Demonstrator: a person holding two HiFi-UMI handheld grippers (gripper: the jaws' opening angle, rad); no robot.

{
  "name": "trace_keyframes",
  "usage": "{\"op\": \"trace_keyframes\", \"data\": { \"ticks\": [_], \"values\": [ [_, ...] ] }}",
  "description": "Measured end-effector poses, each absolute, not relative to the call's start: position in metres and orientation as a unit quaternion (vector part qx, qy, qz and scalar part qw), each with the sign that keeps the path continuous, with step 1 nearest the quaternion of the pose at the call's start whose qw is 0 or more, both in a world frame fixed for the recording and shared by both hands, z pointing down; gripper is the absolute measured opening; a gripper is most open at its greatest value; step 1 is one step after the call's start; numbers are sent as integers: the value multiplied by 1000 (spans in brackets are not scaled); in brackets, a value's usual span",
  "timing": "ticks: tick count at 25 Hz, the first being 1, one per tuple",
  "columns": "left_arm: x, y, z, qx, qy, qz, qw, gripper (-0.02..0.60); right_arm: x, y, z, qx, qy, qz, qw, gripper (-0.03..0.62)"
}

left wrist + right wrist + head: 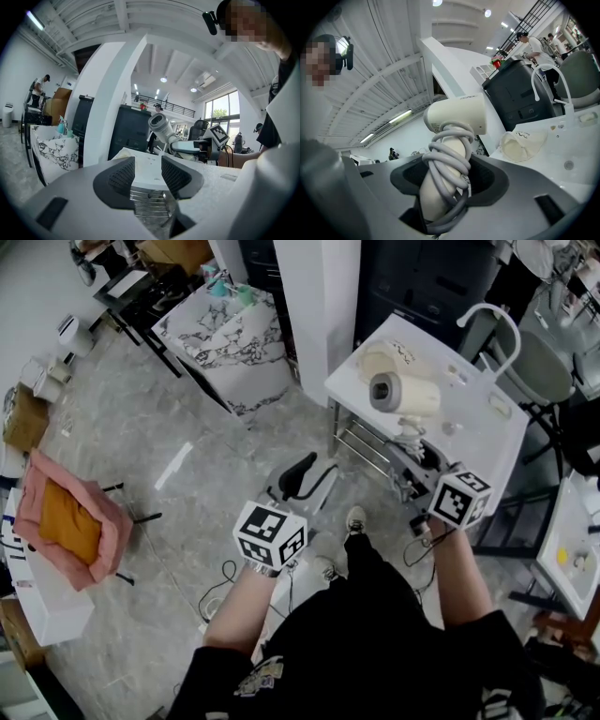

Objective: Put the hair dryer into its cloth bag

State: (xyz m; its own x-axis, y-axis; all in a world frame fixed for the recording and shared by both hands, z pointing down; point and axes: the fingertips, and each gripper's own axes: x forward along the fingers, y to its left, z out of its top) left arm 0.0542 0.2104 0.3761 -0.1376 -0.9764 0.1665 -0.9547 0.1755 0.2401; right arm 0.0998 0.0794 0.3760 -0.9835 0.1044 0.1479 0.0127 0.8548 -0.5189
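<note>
Right claw (446, 180) pinching hair dryer (457, 117) by cord-wrapped handle; left claw (147, 174) spread, empty; cloth bag (522, 143) on desk (576, 159); insertion pending

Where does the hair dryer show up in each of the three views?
Head view: hair dryer upper right of centre, seen against the white table.
Left gripper view: hair dryer right of centre, nozzle toward the camera.
Right gripper view: hair dryer at centre, its cord-wrapped handle between the jaws.
Shared landmark: the white table.
</note>
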Motion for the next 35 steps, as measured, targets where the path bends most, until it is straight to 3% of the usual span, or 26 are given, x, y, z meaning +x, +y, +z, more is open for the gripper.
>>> {"op": "trace_keyframes", "data": {
  "ticks": [23, 35],
  "values": [
    [-78, 39, 389, 650, -742, -22, 160, 187, -17, -100, 392, 4, -952, 293, 83, 236],
    [-102, -54, 394, 670, -727, 3, 151, 204, -30, -178, 394, 19, -952, 294, 77, 236]
  ]
}}
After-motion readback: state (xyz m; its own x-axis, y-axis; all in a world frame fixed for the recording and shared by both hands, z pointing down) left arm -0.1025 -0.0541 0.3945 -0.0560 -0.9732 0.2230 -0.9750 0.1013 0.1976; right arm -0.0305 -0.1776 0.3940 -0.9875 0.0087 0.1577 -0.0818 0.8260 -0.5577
